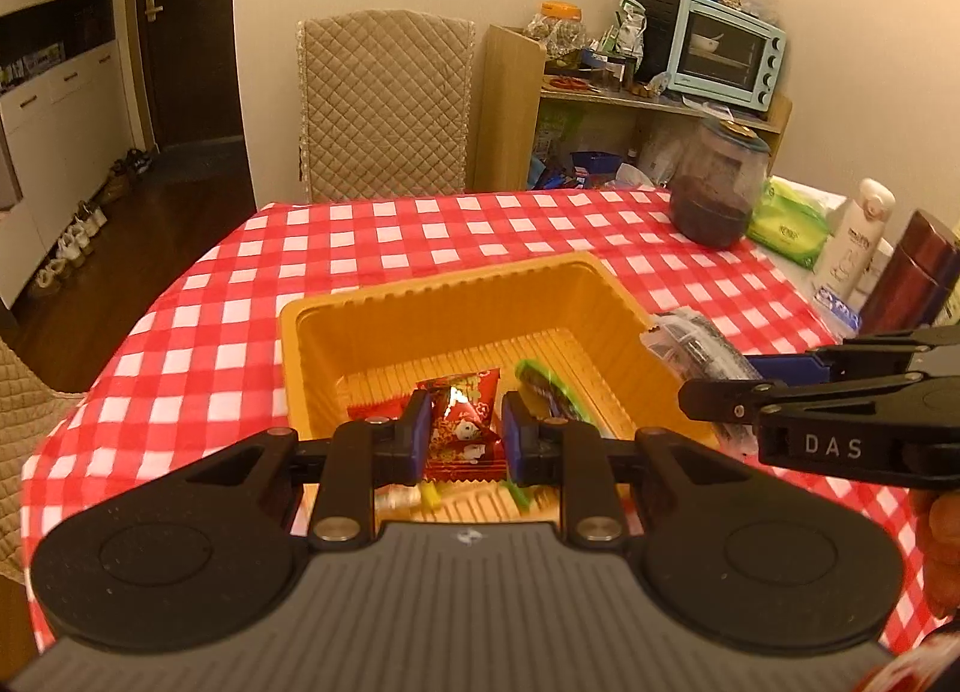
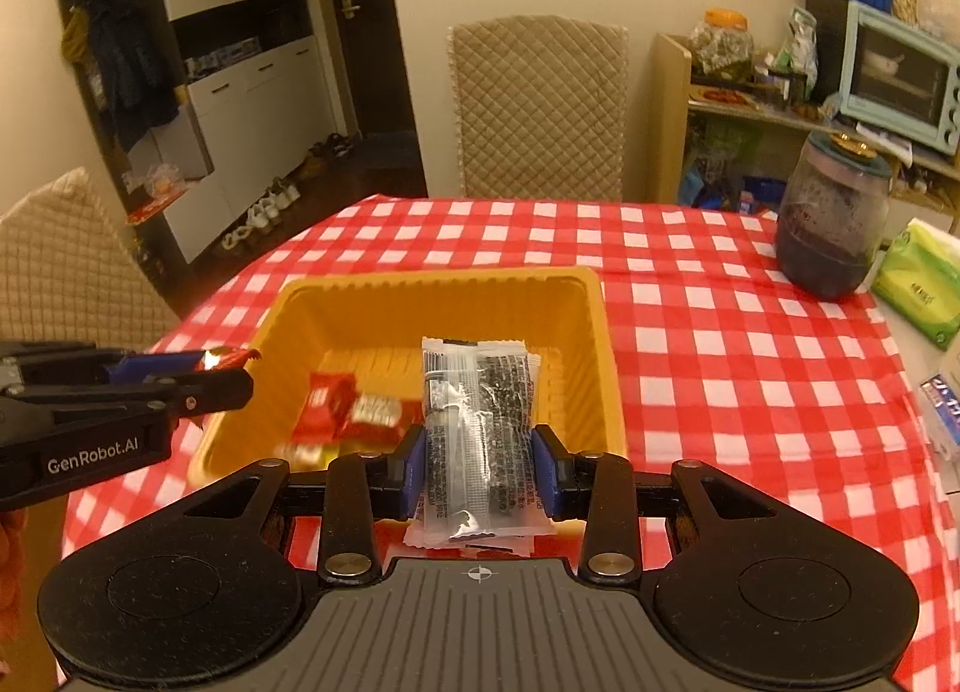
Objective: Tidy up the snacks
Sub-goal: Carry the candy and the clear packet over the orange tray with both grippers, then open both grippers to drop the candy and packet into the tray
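An orange plastic tray (image 1: 360, 320) (image 2: 588, 332) sits on the red-checked table. My left gripper (image 1: 465, 434) is shut on a red snack packet (image 1: 465, 428) and holds it over the tray's near side; it shows from the side in the right wrist view (image 2: 198, 374). My right gripper (image 2: 480, 467) is shut on a clear packet of dark snack (image 2: 477, 428), just over the tray's near rim; it shows in the left wrist view (image 1: 774, 386) at the tray's right edge. Red packets (image 2: 354, 410) and a green packet (image 1: 549, 386) lie inside the tray.
A dark jar (image 2: 831, 218), a green tissue pack (image 2: 921, 284), a white bottle (image 1: 855, 242) and a maroon flask (image 1: 906, 278) stand at the table's right. A quilted chair (image 2: 537, 104) is at the far side, another chair (image 2: 66, 266) at the left. A cluttered shelf with a toaster oven (image 1: 726, 53) stands behind.
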The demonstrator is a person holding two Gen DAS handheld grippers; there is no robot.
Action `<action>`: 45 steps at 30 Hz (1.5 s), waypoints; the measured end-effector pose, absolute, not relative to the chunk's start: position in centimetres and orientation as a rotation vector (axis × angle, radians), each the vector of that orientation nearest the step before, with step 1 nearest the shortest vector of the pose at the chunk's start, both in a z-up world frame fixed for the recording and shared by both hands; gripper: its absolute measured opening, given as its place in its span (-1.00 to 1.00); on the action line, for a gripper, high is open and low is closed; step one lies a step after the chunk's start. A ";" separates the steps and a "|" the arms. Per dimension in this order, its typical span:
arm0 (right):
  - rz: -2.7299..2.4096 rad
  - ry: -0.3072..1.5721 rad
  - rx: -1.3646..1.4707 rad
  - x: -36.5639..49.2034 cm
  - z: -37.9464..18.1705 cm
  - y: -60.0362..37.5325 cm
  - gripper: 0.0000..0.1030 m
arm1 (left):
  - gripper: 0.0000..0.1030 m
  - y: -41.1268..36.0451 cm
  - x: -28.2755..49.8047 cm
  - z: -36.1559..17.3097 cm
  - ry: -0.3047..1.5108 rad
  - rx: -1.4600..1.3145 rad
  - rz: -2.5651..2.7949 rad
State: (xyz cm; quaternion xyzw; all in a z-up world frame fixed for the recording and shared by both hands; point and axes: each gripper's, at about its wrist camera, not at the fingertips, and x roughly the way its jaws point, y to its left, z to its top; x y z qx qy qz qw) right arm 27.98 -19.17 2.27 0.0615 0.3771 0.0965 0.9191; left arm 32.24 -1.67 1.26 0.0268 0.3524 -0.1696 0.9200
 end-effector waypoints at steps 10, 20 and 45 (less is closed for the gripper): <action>0.173 0.808 0.165 32.8 1.6 -20.2 -0.27 | -0.57 -3.2 36.2 -1.0 0.755 0.106 -0.348; 0.165 0.839 0.194 33.9 -0.1 -20.4 -0.27 | -0.16 -4.0 37.1 -3.2 0.780 0.116 -0.352; 0.134 0.776 0.261 33.1 0.6 -21.9 0.15 | 0.59 -0.5 33.2 -3.0 0.755 0.071 -0.274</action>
